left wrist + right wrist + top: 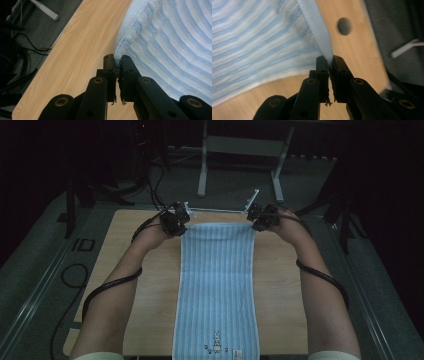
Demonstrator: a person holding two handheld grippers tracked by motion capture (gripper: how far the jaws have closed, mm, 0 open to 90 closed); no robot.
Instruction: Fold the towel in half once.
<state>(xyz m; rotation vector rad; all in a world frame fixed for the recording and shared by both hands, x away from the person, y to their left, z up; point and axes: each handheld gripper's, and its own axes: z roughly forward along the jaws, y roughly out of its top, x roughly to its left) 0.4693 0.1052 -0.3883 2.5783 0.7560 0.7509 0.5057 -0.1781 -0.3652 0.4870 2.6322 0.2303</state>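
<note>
The towel point(217, 285) lies lengthwise down the middle of the desk point(140, 320), pale blue with fine white stripes, a white hem and a small rabbit motif at the near end. I have its two far corners pinched: the left gripper point(181, 226) is clamped on one corner, the right gripper point(258, 224) on the other, jaws nearly together with terry bunched between them. To fold cleanly, I judge I should lift both corners evenly, keep the far edge taut and level, then carry it toward the near hem without letting either side lag or slip.
</note>
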